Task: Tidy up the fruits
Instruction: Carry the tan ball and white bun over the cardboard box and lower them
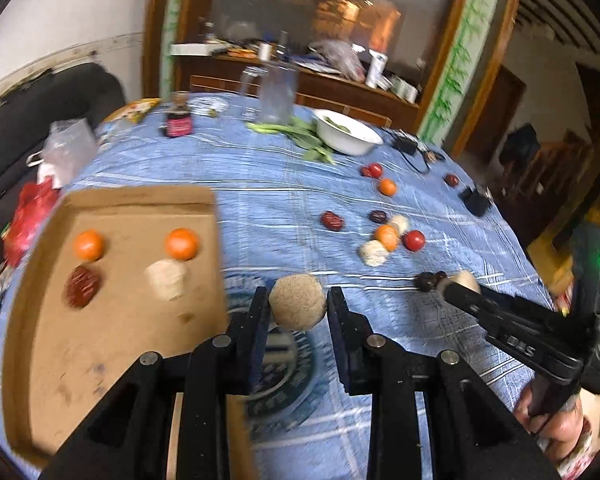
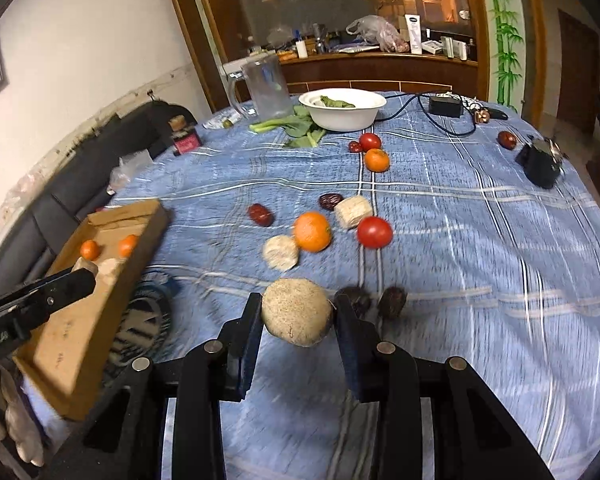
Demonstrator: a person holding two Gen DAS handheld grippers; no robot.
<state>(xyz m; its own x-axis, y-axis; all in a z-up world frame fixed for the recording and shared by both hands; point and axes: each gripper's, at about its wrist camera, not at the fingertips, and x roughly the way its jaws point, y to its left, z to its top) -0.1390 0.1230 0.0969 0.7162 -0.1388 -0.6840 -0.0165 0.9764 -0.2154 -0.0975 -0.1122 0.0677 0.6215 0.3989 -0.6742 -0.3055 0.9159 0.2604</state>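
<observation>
My left gripper (image 1: 298,304) is shut on a rough beige round piece (image 1: 297,300), held just right of the cardboard tray (image 1: 120,340). In the tray lie two oranges (image 1: 182,243), a red date (image 1: 83,286) and a beige piece (image 1: 167,279). The right gripper (image 2: 296,312) is shut on another beige round piece (image 2: 300,320), held above the blue cloth with two dark dates (image 2: 394,300) just behind it. Loose on the cloth farther back are an orange (image 2: 312,231), a tomato (image 2: 374,232), beige pieces (image 2: 281,253) and a red date (image 2: 260,214). The right gripper (image 1: 456,286) also shows in the left wrist view.
A white bowl (image 2: 342,108) with greens, a clear plastic jug (image 2: 266,86) and a small dark jar (image 2: 186,142) stand at the table's far side. A black box (image 2: 540,164) and a cabled adapter (image 2: 444,106) sit at the right. A dark sofa (image 2: 100,168) runs along the left edge.
</observation>
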